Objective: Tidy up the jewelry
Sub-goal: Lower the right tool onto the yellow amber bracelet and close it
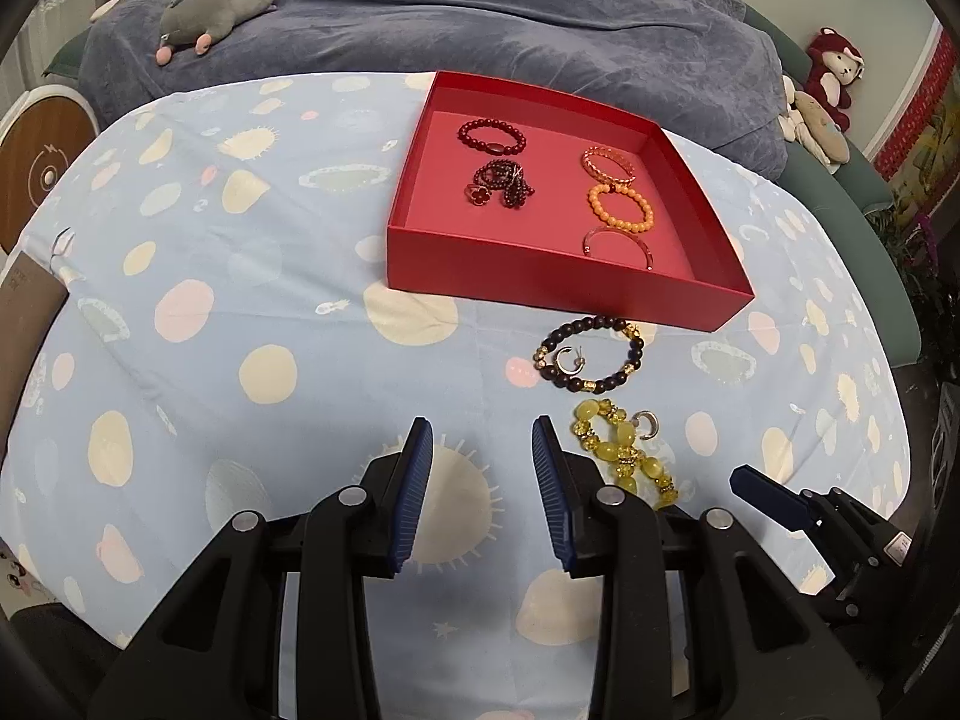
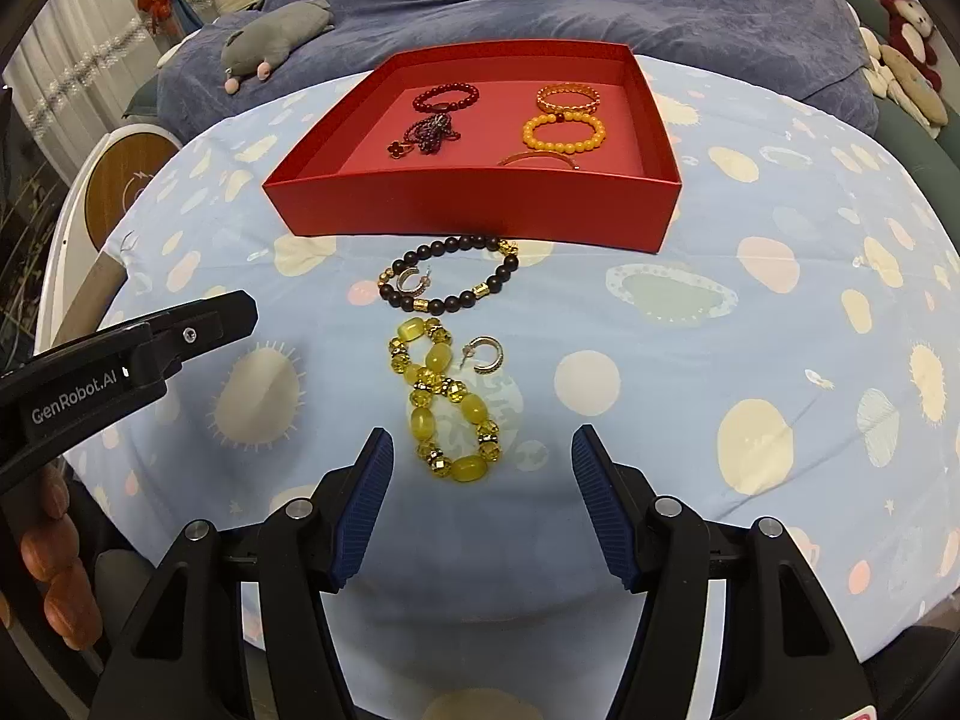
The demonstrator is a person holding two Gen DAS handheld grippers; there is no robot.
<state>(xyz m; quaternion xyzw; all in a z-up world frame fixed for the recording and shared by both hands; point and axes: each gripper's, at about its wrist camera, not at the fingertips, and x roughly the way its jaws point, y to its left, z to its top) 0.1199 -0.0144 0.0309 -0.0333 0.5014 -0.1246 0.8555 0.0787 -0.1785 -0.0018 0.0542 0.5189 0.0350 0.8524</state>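
A red tray (image 1: 540, 291) (image 2: 480, 213) holds dark red bracelets (image 1: 492, 135) at its left and orange bracelets (image 1: 620, 207) (image 2: 564, 132) at its right. On the cloth before it lie a dark bead bracelet (image 1: 633, 354) (image 2: 510, 267) with a silver hoop earring (image 1: 567, 360) (image 2: 411, 281) inside, a twisted yellow bead bracelet (image 1: 624, 450) (image 2: 444, 402), and a second hoop earring (image 1: 648, 423) (image 2: 489, 354). My left gripper (image 1: 483, 438) is open and empty, left of the yellow bracelet. My right gripper (image 2: 483, 450) is open, just before the yellow bracelet.
A blue spotted cloth (image 1: 240, 300) covers the round table. A blue-covered sofa (image 1: 480, 18) with a grey plush toy (image 1: 222, 6) stands behind. Stuffed animals (image 1: 831, 78) sit at the right. The left gripper's side (image 2: 138, 360) shows in the right wrist view.
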